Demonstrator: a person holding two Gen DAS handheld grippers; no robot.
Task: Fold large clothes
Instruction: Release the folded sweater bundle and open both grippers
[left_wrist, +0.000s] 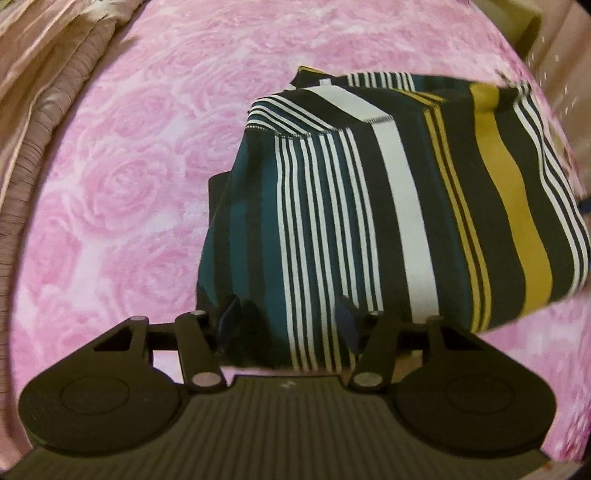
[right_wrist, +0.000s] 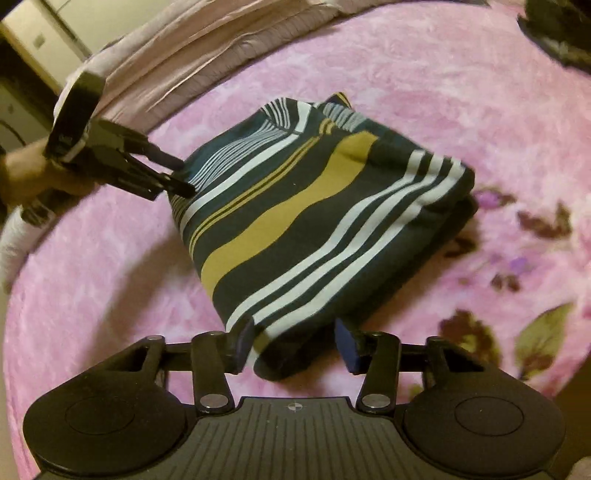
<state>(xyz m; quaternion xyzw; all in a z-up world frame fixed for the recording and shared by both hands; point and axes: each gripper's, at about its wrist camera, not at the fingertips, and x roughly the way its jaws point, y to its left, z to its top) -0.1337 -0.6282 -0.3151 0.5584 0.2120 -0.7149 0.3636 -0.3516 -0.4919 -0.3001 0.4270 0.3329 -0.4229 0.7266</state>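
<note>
A: Striped cloth, folded to a thick packet: the garment (right_wrist: 317, 221) lies on the pink bed cover (right_wrist: 110, 295). Which way from each gripper?

B: Its stripes run from the right gripper (right_wrist: 295, 347) away toward the left gripper (right_wrist: 177, 177). Each stands at an opposite end of the garment.

A: Clamped?

B: I'd say not. Both stand apart, straddling the garment's edge, pads seemingly clear. Neither hand is nearer; another fold would need both ends.

Warm, dimmish indoor light is tinting both views pinkish. Fisheye bending is curving the edges, and dark corners are vignetting. The garment (left_wrist: 388, 206) is casting a soft shadow leftward in the right view; motion blur is perhaps smearing the blanket (right_wrist: 498, 155) there.
</note>
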